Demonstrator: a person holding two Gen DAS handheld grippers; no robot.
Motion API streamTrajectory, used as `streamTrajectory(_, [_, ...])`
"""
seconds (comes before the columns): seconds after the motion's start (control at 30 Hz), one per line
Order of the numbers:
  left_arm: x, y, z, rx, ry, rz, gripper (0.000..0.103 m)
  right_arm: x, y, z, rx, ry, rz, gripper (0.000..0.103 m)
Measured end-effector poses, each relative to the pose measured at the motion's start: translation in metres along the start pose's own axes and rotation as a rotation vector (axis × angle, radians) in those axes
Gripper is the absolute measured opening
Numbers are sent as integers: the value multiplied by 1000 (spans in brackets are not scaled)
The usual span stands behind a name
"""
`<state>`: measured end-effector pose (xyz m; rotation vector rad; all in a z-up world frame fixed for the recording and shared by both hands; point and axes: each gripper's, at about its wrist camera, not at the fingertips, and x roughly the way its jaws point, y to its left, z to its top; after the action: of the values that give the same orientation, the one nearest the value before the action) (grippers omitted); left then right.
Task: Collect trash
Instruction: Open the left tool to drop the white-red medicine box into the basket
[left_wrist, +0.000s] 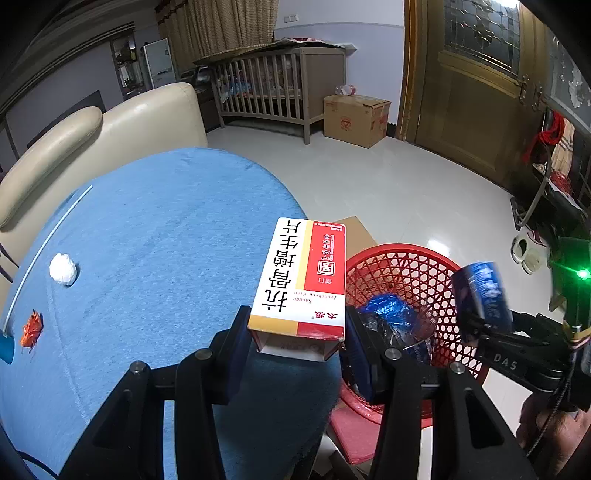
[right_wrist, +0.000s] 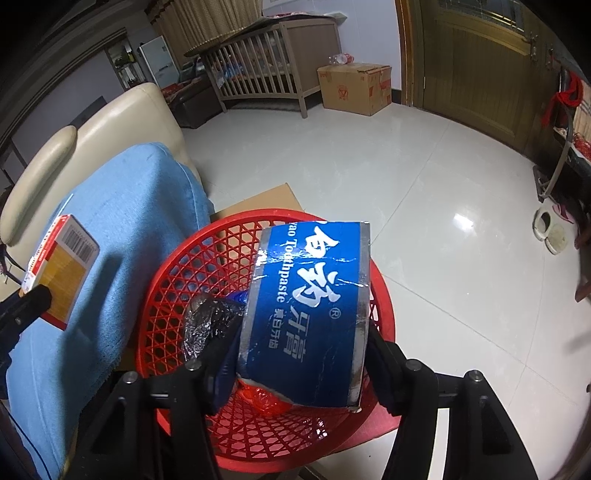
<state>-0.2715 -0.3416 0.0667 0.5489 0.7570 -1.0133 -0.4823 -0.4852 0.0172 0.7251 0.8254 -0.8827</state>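
Over the red basket (right_wrist: 177, 280) my right gripper (right_wrist: 303, 354) loosens around the toothpaste box (right_wrist: 306, 306) to drop it, while my left gripper (left_wrist: 295, 343) pinches the medicine box (left_wrist: 303, 280), which goes in next.

"Toothpaste" on blue box (right_wrist: 306, 314), "DAS" on tool (left_wrist: 484, 325)

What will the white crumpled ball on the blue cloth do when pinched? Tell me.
The white ball looks like crumpled paper: probably very light, and likely to squash when pinched. Roundish, it may roll if nudged, though the blue cloth should slow it.
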Motion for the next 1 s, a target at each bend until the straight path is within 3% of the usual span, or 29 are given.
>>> streamTrajectory(0.1, [2, -3, 1, 10, 2, -7, 50, 2, -2, -1, 5, 4, -1, 74])
streamTrajectory(0.53, [18, -44, 1, 91, 57, -86, 50, -25, -40, 12, 128, -107, -7, 75])
streamTrajectory(0.77, [37, -73, 3, 149, 117, -120, 51, -27, -56, 13, 159, -115, -1, 75])
streamTrajectory(0.87, [46, -82, 3, 167, 149, -150, 53, -27, -60, 11, 166, -112, 1, 75])
streamTrajectory(0.93, [51, -87, 3, 175, 162, -151, 68, -27, -62, 11, 170, -111, 2, 75])
streamTrajectory(1.0, [52, -85, 3, 171, 156, -144, 70, -27, -63, 12, 171, -113, 1, 75])
